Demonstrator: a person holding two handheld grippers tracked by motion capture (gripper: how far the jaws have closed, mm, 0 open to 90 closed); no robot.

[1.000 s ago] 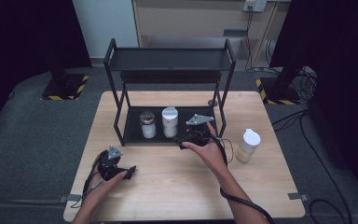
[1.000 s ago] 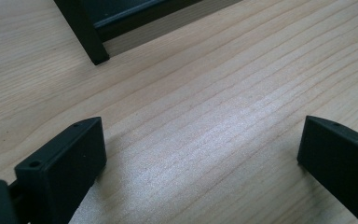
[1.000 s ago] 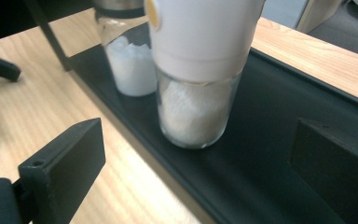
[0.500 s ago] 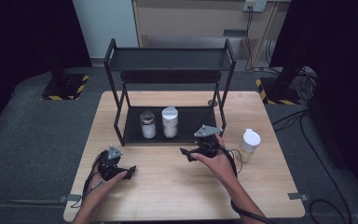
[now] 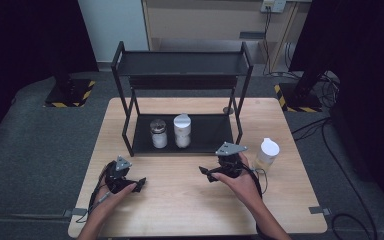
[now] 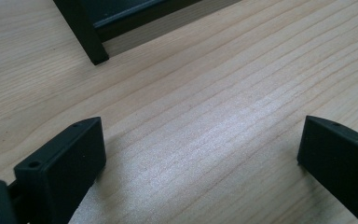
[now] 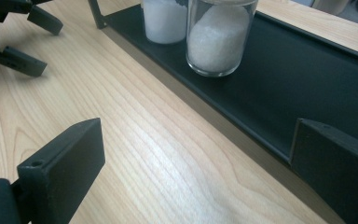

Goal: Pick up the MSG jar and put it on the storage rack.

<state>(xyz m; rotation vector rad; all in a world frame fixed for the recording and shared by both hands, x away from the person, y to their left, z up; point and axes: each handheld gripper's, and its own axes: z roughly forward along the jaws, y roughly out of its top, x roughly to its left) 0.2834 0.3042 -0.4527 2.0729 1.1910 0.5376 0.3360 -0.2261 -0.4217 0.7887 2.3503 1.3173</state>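
Note:
A black two-tier rack (image 5: 180, 65) stands at the back of the wooden table (image 5: 180, 210). Its lower shelf (image 7: 284, 88) carries a clear jar of white grains (image 7: 218, 39) with a dark lid (image 5: 158, 133) and a white jar (image 5: 182, 131) beside it. My right gripper (image 5: 206, 173) is in front of the shelf, open and empty, jaws pointing left along the shelf edge (image 7: 196, 163). My left gripper (image 5: 139, 184) rests low at the front left, open over bare wood (image 6: 200, 154), near the rack's front left leg (image 6: 93, 46).
A third jar with a white lid (image 5: 267, 154) stands on the table to the right of the rack, just beyond my right hand. The other hand's gripper (image 7: 18, 44) lies farther off in the right gripper view. Cables trail off the table's front edge.
My right gripper has drawn back from the rack's lower shelf toward the person and swung its jaws to the left. The left gripper has stayed put.

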